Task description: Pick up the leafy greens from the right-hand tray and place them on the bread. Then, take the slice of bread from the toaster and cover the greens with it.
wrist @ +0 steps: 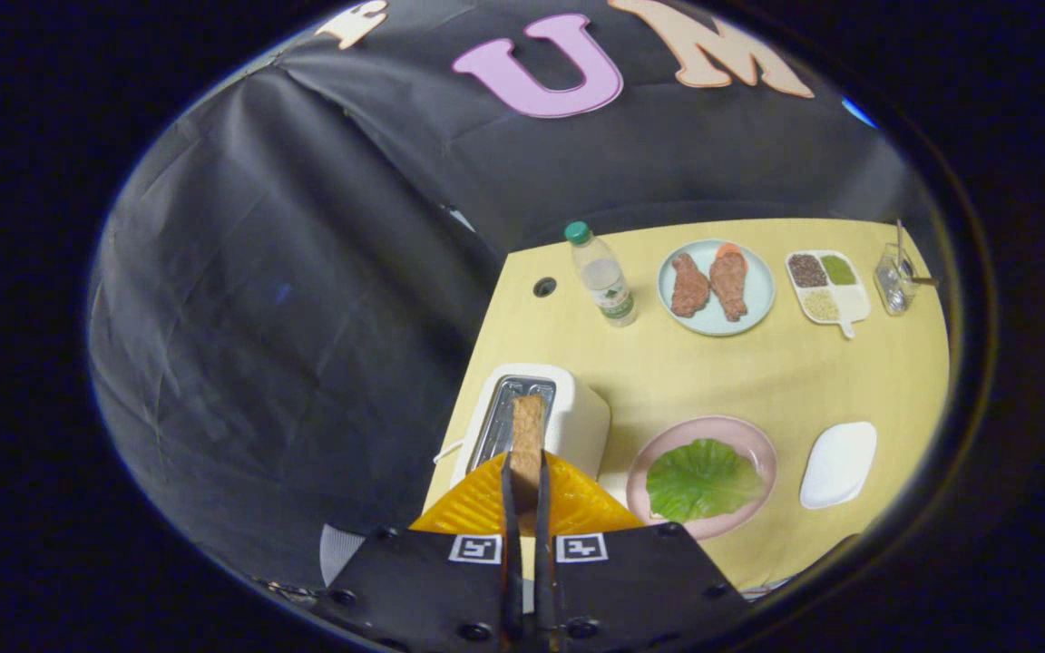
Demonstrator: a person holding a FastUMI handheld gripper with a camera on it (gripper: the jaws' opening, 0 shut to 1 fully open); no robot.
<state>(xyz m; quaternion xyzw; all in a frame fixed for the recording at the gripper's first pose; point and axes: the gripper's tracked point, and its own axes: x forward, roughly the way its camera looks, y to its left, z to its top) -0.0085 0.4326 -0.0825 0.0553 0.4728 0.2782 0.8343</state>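
Note:
My gripper (525, 472) is shut on a slice of bread (527, 433), held edge-on between both fingers, raised above the white toaster (568, 417). The slice's far end stands over the toaster's slot (504, 408). To the right of the toaster a pink plate (754, 444) carries the leafy greens (702, 479), spread flat; any bread under them is hidden. Further right lies a white tray (838, 464) with nothing on it.
At the back of the yellow table (758, 372) stand a clear bottle with a green cap (604, 277), a pale blue plate of meat pieces (716, 288), a sectioned dish of seasonings (826, 286) and a glass with a spoon (894, 277). The table's left edge drops off beside the toaster.

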